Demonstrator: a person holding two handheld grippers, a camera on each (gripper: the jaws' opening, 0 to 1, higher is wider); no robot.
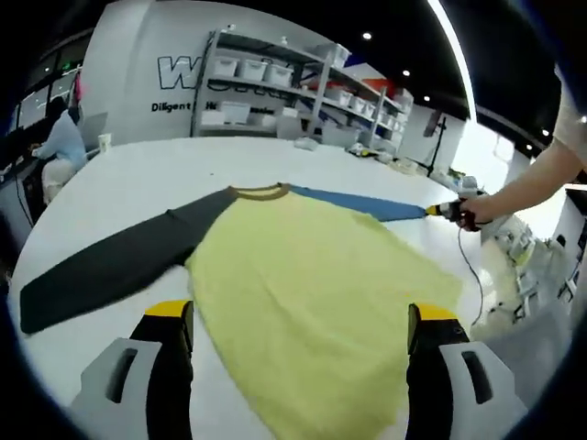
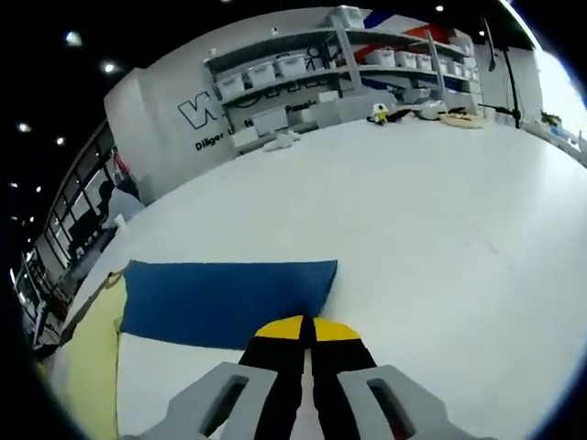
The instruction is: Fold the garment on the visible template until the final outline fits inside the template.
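In the left gripper view, the left gripper [image 1: 300, 332] hangs with jaws spread wide above the garment's [image 1: 312, 275] yellow body, spread flat across the frame's centre on the white table [image 1: 138, 179]. Farther off, at right, the right gripper [image 1: 449, 211] is clamped on the blue sleeve [image 1: 367, 203] cuff. Shelves [image 1: 293, 87] stand behind.

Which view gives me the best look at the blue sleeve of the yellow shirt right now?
The right gripper view: the flat blue fabric sleeve lies close, cuff edge just beyond the right gripper, whose jaws are together. The left gripper view shows that sleeve small and far, stretched toward the right gripper.
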